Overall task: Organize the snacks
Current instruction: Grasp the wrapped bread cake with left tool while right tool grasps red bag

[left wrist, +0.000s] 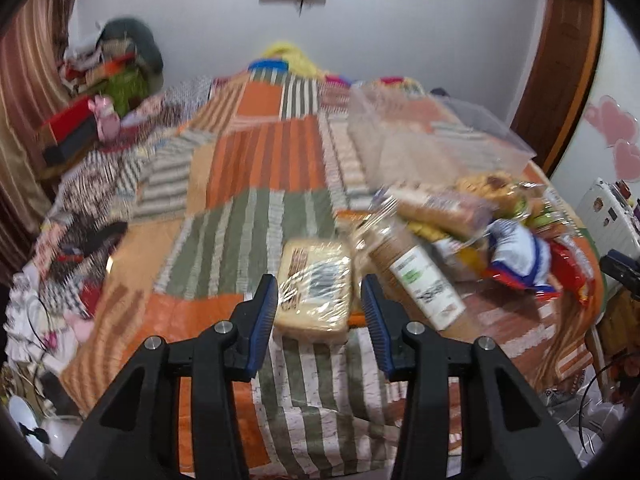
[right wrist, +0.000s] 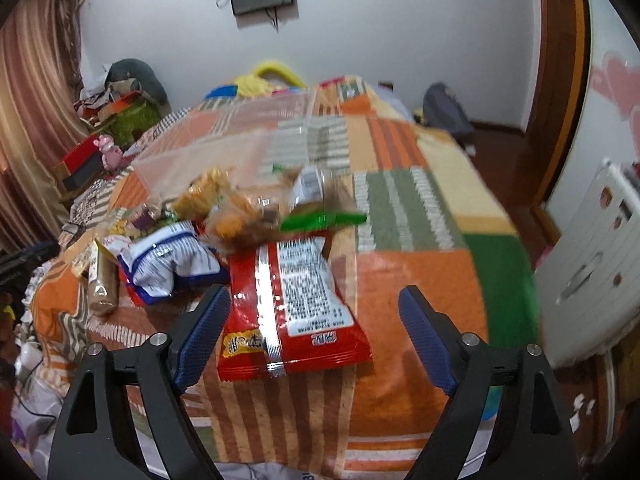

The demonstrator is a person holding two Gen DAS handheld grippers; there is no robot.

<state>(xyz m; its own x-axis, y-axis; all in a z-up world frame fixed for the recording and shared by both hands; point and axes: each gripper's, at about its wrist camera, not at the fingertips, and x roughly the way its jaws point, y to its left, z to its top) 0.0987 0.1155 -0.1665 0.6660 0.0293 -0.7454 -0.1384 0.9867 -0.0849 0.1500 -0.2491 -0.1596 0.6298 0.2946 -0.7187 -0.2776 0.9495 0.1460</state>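
A clear-wrapped pale cake pack (left wrist: 314,292) lies on the patchwork bedcover (left wrist: 256,168). My left gripper (left wrist: 319,280) is over it, open, with the pack between the blue pads and a thin gap on each side. To its right lie a brown tube pack with a white label (left wrist: 416,280) and a blue-and-white bag (left wrist: 516,256). My right gripper (right wrist: 313,294) stands wide open over a red snack bag (right wrist: 288,308) lying label side up, with its pads apart from the bag. Beyond it is a heap of snack packs (right wrist: 236,212) with the blue-and-white bag (right wrist: 168,260).
A clear plastic bin (left wrist: 432,132) (right wrist: 224,148) stands on the bed behind the snack heap. Boxes and clothes (left wrist: 104,92) pile up at the far left by the curtain. A white cabinet (right wrist: 592,264) and a wooden door frame (right wrist: 560,80) are right of the bed.
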